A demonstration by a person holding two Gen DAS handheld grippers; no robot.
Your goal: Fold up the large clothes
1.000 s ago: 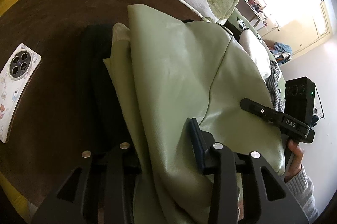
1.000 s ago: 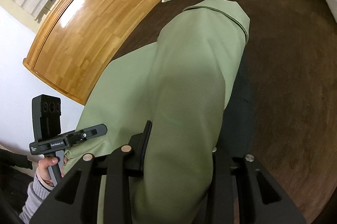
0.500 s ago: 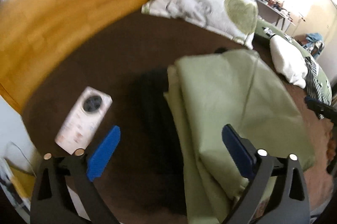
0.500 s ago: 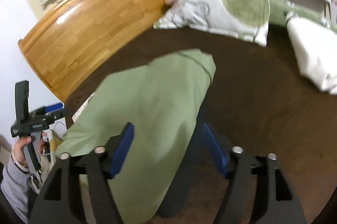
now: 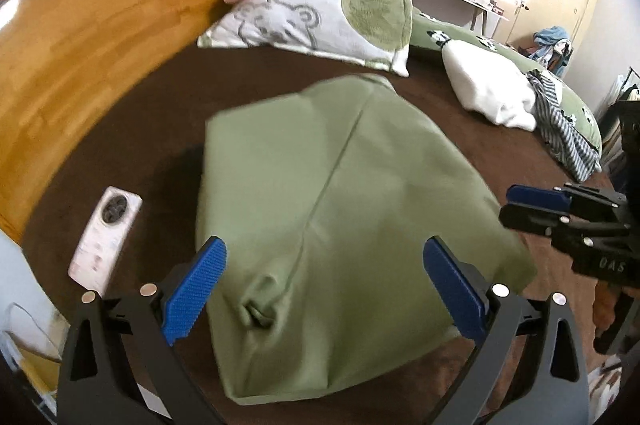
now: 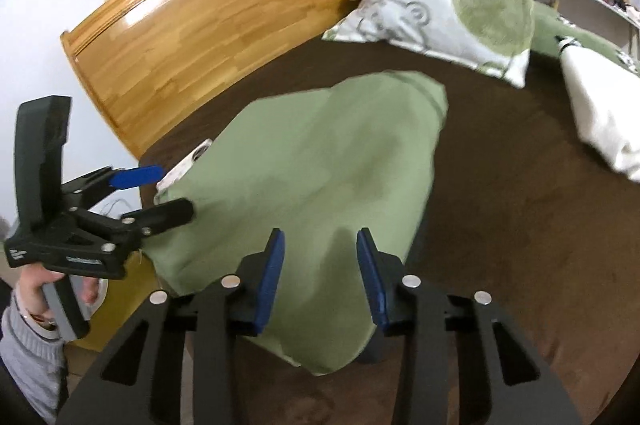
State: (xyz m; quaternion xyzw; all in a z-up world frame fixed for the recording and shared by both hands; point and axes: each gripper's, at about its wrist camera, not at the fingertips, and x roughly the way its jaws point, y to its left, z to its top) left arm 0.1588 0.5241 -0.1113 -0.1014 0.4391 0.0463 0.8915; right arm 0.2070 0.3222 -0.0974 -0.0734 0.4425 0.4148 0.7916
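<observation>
A pale green garment (image 5: 340, 185) lies folded in a thick bundle on the brown bed cover (image 5: 160, 105). My left gripper (image 5: 324, 245) hangs above its near edge, open wide, with nothing between the blue pads. The right wrist view shows that gripper (image 6: 170, 191) at the left, held by a hand in a grey sleeve, beside the garment (image 6: 320, 161). My right gripper (image 6: 321, 237) hovers over the bundle's near end. Its jaws are closing, with a gap between the pads and no cloth pinched. In the left wrist view it (image 5: 510, 203) is at the right edge.
A white phone (image 5: 106, 237) lies on the cover left of the garment. A bear-print pillow (image 5: 320, 13) leans by the wooden headboard (image 5: 100, 25). A white cushion (image 5: 488, 89) and striped cloth (image 5: 568, 129) lie at the far right.
Both grippers have let go of the green garment and pulled up and back. The left jaws opened wide. The right jaws opened, then narrowed. The garment has dropped flat onto the bed.
</observation>
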